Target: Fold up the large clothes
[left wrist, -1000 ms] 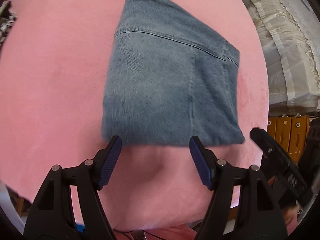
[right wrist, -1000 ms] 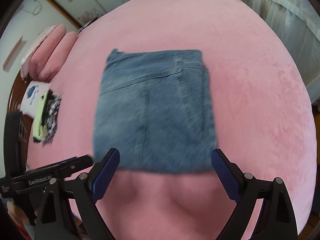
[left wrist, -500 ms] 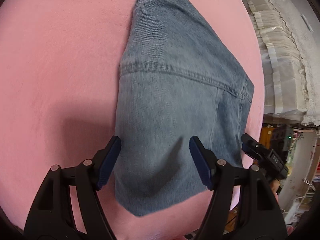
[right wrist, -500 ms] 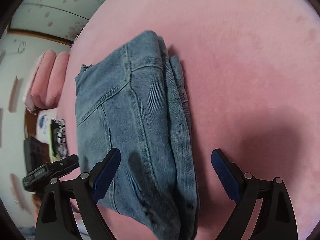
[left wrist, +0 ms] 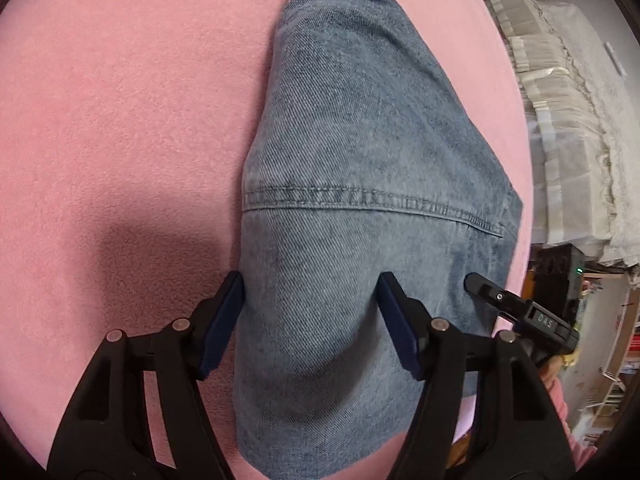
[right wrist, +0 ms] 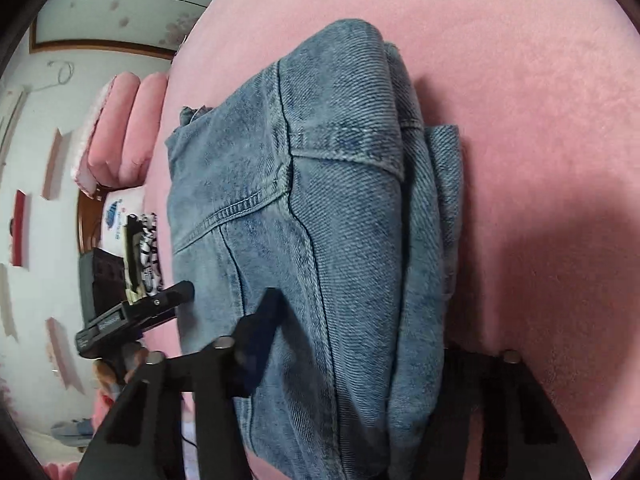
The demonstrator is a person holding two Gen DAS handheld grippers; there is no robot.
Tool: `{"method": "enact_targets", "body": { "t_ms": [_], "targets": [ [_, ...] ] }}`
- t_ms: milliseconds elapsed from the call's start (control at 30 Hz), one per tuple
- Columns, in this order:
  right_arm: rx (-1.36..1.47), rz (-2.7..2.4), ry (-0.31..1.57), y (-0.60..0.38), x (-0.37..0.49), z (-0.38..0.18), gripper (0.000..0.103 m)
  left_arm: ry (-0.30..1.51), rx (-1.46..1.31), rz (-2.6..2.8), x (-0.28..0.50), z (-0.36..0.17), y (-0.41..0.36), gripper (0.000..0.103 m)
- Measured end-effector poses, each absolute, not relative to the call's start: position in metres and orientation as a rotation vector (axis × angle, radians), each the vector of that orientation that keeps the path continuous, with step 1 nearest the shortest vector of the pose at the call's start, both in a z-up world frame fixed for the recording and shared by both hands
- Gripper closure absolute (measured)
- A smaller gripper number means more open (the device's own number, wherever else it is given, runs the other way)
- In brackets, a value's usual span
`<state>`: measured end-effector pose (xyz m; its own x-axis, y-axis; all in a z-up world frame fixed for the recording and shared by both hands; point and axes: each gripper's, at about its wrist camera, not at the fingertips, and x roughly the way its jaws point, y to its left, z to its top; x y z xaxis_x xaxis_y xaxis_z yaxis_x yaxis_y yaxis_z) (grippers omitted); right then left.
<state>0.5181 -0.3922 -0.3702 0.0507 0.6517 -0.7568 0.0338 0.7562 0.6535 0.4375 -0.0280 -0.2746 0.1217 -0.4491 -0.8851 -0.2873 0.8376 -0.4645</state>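
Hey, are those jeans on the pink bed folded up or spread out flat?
Folded. The jeans lie as a compact stack on the pink bed, with layered denim edges showing along one side.

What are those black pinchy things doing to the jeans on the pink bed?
A person is folding clothes with a pinching tool in each hand. The folded jeans lie on the pink blanket. The left gripper is open, with one pad at the jeans' edge and the other over the denim. The right gripper has just been closing around the thick folded side of the jeans; one of its fingers is hidden behind the denim, so a firm pinch cannot be confirmed yet.
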Motion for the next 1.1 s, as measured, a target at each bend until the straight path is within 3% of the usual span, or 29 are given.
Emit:
{"method": "enact_targets", "body": {
  "t_ms": [300, 733, 1100],
  "targets": [
    [0.556, 0.508, 1.397, -0.380, 0.506, -0.329, 0.084, 1.503, -0.535, 0.006, 0.441, -0.245, -0.053, 0.060],
    [0.436, 0.604, 1.271, -0.280, 0.459, -0.243, 0.086, 1.435, -0.514, 0.061, 0.400, -0.169, -0.011, 0.062],
    [0.398, 0.693, 1.219, -0.105, 0.409, -0.189, 0.086, 1.348, -0.487, 0.125, 0.350, -0.094, 0.134, 0.062]
  ]
}}
